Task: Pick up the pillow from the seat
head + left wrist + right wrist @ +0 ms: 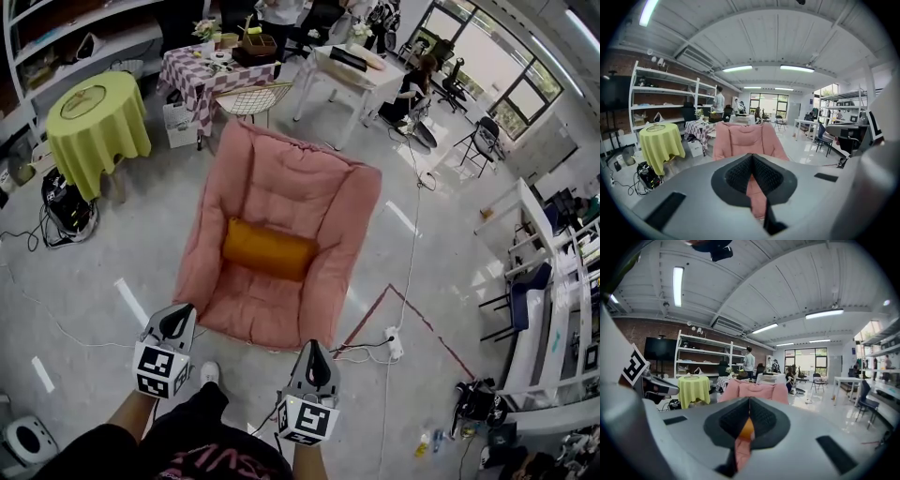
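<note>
Both pressed together, empty: left hand-held gripper (178, 319), right hand-held gripper (315, 354) | pillow (269, 249) on seat (281, 173), ahead, apart.

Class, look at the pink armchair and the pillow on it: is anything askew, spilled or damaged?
Nothing stands out. The orange bolster pillow lies flat across the seat of the pink padded armchair, intact.

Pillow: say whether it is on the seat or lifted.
On the seat: the orange pillow lies across it; left gripper and right gripper, both shut, hold nothing.
</note>
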`<state>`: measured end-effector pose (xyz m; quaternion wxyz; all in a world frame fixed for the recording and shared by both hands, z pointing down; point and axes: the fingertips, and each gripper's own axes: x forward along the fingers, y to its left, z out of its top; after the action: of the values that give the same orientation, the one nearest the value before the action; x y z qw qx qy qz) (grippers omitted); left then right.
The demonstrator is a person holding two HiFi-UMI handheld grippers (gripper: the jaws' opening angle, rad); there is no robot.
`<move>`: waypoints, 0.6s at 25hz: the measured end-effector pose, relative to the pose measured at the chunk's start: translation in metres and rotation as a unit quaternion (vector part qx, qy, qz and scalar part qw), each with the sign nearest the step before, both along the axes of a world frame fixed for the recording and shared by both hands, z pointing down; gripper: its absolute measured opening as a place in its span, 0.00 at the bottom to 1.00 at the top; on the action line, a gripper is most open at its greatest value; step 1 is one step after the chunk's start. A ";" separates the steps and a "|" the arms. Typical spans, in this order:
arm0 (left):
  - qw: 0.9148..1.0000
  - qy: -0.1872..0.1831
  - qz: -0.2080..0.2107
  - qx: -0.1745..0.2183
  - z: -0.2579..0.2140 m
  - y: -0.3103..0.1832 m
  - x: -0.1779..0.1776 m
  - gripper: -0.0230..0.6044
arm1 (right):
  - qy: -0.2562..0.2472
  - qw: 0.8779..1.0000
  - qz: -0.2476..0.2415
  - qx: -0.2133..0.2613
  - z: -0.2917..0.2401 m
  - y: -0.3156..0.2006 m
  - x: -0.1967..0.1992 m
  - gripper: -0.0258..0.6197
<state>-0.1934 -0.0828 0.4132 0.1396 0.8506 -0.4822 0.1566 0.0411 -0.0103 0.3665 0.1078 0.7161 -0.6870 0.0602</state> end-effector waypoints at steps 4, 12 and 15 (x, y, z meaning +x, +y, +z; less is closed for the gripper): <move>1.000 -0.003 0.013 -0.001 0.000 -0.028 -0.008 0.05 | 0.002 1.000 0.012 -0.003 0.001 -0.026 -0.011 0.07; 0.999 0.000 0.037 -0.005 0.000 -0.064 -0.013 0.05 | 0.011 1.000 0.022 0.003 -0.005 -0.061 -0.025 0.07; 0.999 0.001 0.039 -0.002 -0.001 -0.072 -0.011 0.05 | 0.012 1.000 0.025 0.003 -0.005 -0.065 -0.023 0.07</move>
<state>-0.2047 -0.1546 0.4119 0.1356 0.8689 -0.4478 0.1617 0.0185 -0.0751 0.3611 0.1128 0.7341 -0.6676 0.0524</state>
